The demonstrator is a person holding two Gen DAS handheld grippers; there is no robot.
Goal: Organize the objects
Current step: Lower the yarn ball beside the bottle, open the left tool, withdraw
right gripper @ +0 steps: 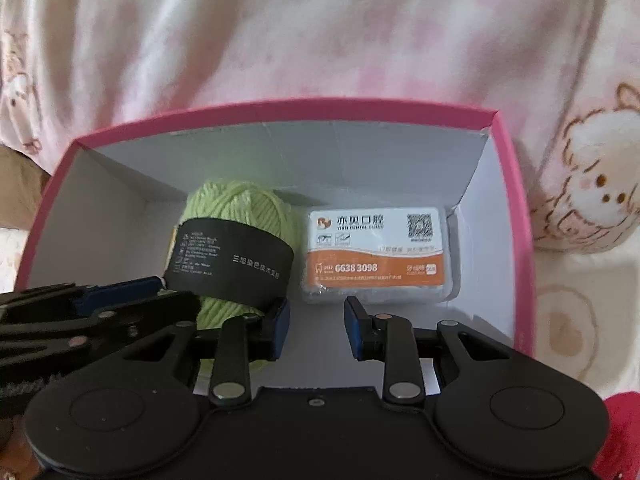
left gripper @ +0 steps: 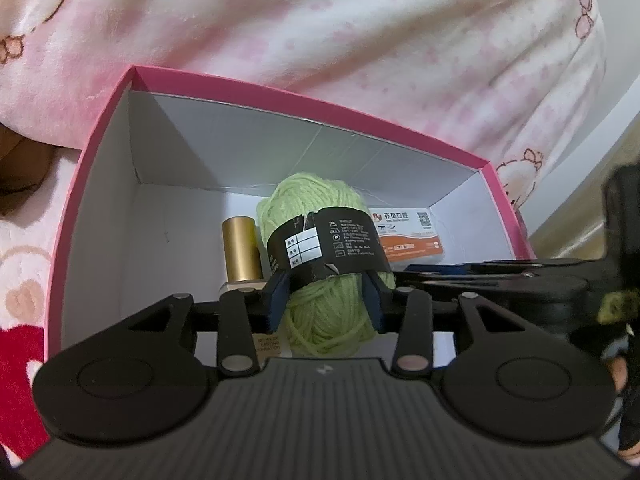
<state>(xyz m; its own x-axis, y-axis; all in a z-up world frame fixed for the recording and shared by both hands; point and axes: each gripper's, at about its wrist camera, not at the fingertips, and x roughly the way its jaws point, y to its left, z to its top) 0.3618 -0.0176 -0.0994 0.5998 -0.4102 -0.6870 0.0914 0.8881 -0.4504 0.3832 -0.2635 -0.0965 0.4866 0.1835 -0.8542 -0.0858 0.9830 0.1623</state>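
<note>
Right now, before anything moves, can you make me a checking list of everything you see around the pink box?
Surface: fleece fabric, pink and white with a cartoon print, under and behind the box.
Job's things: pink box, open; inside it lie a green yarn ball, a gold tube on one side and an orange-and-white packet on the other.
Clutter: nothing seen.
Grippers: left gripper closed on the yarn ball; right gripper open, nothing between its fingers, over the box floor near the packet.
Cables: nothing seen.
Surroundings: pale wall.
</note>
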